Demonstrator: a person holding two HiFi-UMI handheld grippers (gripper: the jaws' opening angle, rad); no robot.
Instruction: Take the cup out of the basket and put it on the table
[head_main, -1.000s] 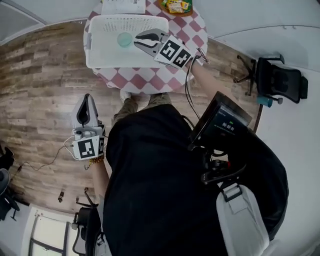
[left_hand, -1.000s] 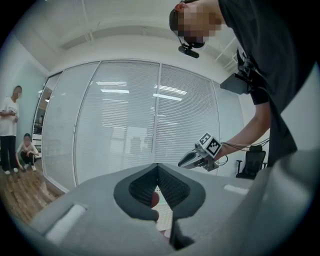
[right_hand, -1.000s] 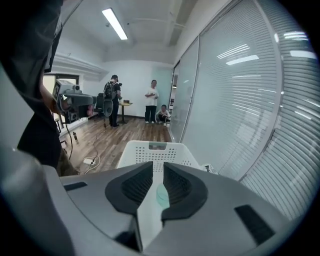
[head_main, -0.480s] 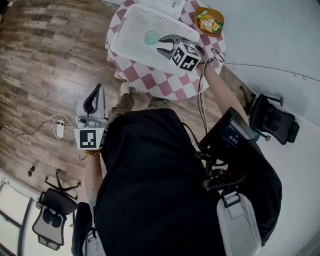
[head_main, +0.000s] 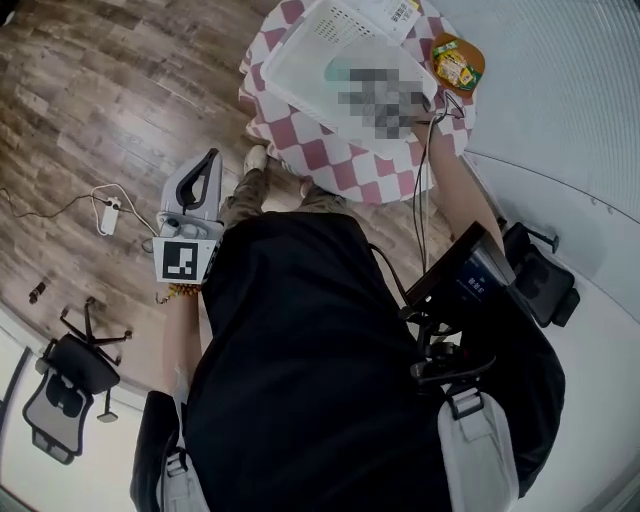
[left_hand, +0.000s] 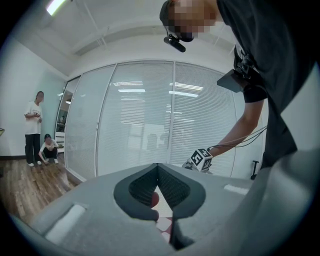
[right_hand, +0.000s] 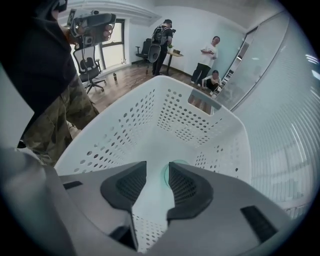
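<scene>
A white perforated basket (head_main: 300, 62) stands on the round red-and-white checked table (head_main: 335, 160). A pale green cup (right_hand: 176, 166) lies on the basket's floor. My right gripper (right_hand: 157, 172) points steeply down into the basket, and its jaws have just been opening. They stand apart, with the cup's rim just beyond the tips, partly behind the right pad (right_hand: 186, 187), and nothing pressed between them. In the head view a mosaic patch covers this gripper. My left gripper (head_main: 209, 160) hangs off the table's left side over the floor, its fingertips together and empty.
An orange plate of snacks (head_main: 458, 62) and a printed sheet (head_main: 392, 12) lie on the table behind the basket. Office chairs (head_main: 62, 388) (head_main: 545, 282) and a power strip (head_main: 107, 215) stand on the wooden floor. Several people (right_hand: 209, 56) are across the room beside a glass wall.
The right gripper has sunk from above the basket's rim down into it by the cup, its jaws spreading. The head view has swung, so the table sits further right. The left gripper shifted slightly.
</scene>
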